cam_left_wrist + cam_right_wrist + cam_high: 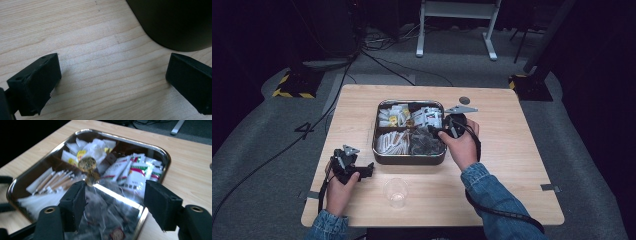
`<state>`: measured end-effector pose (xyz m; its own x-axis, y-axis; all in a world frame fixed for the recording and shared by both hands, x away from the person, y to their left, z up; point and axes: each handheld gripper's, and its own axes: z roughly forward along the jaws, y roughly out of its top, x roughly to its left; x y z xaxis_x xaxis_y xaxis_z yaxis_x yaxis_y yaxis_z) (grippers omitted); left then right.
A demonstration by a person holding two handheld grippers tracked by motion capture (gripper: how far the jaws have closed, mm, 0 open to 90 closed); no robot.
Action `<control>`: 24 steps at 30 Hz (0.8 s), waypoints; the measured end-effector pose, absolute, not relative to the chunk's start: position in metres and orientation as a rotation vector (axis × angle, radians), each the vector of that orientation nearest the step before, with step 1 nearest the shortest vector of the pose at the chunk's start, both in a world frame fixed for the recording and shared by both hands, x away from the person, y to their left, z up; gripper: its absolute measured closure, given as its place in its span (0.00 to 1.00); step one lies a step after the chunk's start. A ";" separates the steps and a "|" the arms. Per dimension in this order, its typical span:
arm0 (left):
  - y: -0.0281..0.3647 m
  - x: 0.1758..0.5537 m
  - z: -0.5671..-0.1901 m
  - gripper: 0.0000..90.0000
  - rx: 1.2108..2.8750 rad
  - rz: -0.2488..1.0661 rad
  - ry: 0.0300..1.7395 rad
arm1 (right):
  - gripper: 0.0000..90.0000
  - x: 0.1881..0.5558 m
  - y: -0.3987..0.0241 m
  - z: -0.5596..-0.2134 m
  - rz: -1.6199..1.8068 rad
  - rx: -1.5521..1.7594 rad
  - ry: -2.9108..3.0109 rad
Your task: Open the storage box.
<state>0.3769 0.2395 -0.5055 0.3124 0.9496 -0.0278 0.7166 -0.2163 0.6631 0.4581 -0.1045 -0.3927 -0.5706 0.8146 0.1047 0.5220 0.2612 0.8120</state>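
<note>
The right gripper point(438, 133) hovers over the near right compartment of the metal tray point(382, 155), its fingers point(160, 203) spread wide above clear crinkly sachets point(110, 212), gripping nothing. The left gripper point(368, 170) rests on the bench point(512, 175) beside the tray's near left corner, fingers point(37, 82) open and empty. A clear plastic cup point(396, 192) stands near the bench's front edge.

Silver tray point(409, 159); red-green-white sachets point(135, 170); possibly yellow labels.

Glossy metal tray point(160, 152), crinkly clear-plastic packets point(110, 207) — matt pale wood table point(512, 165)
</note>
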 end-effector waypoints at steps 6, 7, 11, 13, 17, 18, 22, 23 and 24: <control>0.240 0.377 -0.506 0.00 2.009 0.526 1.467 | 0.37 0.466 -0.086 -0.404 1.243 1.236 2.213; 0.240 0.377 -0.506 0.00 2.008 0.526 1.468 | 0.37 0.467 -0.082 -0.407 1.245 1.239 2.219; 0.240 0.377 -0.506 0.00 2.009 0.525 1.468 | 0.40 0.474 -0.068 -0.413 1.233 1.216 2.234; 0.240 0.377 -0.506 0.00 2.009 0.527 1.466 | 0.40 0.480 -0.058 -0.416 1.211 1.209 2.241; 0.240 0.377 -0.506 0.00 2.008 0.525 1.467 | 0.40 0.485 -0.048 -0.417 1.208 1.206 2.242; 0.240 0.377 -0.505 0.00 2.008 0.525 1.468 | 0.40 0.485 -0.048 -0.417 1.208 1.206 2.242; 0.240 0.377 -0.506 0.00 2.008 0.524 1.467 | 0.42 0.490 -0.036 -0.420 1.187 1.201 2.260; 0.240 0.377 -0.506 0.00 2.008 0.524 1.467 | 0.42 0.491 -0.034 -0.422 1.186 1.206 2.265; 0.240 0.377 -0.505 0.00 2.010 0.522 1.467 | 0.43 0.493 -0.032 -0.423 1.183 1.208 2.268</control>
